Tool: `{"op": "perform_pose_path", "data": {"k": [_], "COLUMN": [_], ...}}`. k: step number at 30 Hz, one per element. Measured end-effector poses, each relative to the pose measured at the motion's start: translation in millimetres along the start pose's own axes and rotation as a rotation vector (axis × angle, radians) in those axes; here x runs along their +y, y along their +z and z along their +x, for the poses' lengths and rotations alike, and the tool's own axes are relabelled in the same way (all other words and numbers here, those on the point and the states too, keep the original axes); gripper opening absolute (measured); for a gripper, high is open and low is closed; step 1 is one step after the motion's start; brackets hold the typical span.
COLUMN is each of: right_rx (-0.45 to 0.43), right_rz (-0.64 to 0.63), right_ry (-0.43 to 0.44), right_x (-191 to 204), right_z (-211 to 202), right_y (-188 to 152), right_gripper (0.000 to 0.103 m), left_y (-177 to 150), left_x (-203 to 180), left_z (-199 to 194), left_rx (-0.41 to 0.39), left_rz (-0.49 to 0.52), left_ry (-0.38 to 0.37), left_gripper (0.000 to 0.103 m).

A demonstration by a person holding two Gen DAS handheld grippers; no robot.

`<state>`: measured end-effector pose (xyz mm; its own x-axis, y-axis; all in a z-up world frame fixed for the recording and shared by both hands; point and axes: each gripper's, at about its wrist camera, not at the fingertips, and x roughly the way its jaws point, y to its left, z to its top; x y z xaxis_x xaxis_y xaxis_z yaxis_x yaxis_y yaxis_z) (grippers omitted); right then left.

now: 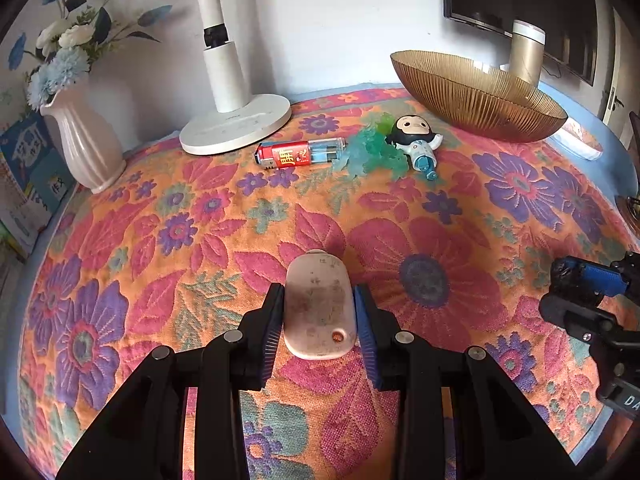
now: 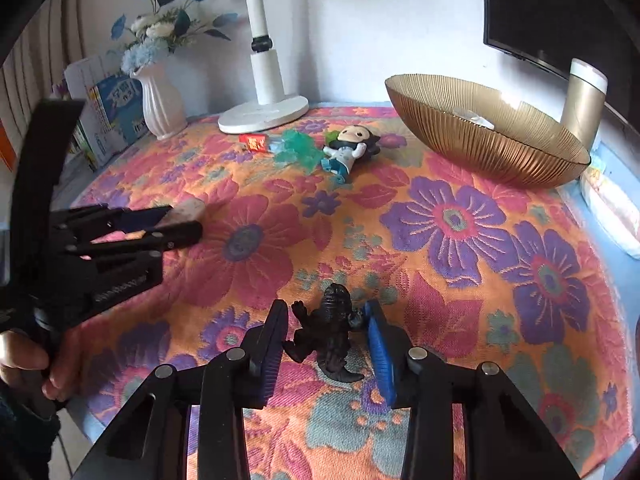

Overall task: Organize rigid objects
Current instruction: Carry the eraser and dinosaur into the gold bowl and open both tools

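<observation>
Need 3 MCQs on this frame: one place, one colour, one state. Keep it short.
1. The lighter lies:
A in the bowl
B by the lamp base
C beside the vase

2. The bowl is:
A gold-brown
B green
C white

3. The left claw is:
A open, nothing between
B shut on the white case
C out of view

Key: B, the lighter rests on the cloth just in front of the lamp base; A, the ribbed bowl is amber gold; B, both pads press the case's sides.
</observation>
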<state>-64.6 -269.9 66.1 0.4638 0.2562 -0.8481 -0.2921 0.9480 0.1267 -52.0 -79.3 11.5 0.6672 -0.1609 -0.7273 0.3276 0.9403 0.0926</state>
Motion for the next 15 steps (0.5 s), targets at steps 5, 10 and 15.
{"op": "perform_pose_path", "data": {"k": [5, 10, 15], "right_rx": [-0.085, -0.184, -0.193], "right_rz": [0.062, 0.168, 0.3], "right_ry": [-0.004, -0.049, -0.076], "right_x": [-33.2, -86.3, -136.1], "right_z": [-36.5, -72.7, -81.1], "right_y": [34.3, 90.1, 132.3], "right_gripper": [0.038, 0.038, 0.038], "left_y": [35.2, 106.9, 170.4], "left_x": [-11.0, -41.9, -69.8], "left_z": [-26.6, -49.6, -35.3], "left_rx": [-0.069, -0.151, -0.135], "left_rz": [-0.017, 0.009, -0.057], "left_ry": [-0.099, -0.193, -0.317], "left_gripper": [0.032, 0.032, 0.032]}}
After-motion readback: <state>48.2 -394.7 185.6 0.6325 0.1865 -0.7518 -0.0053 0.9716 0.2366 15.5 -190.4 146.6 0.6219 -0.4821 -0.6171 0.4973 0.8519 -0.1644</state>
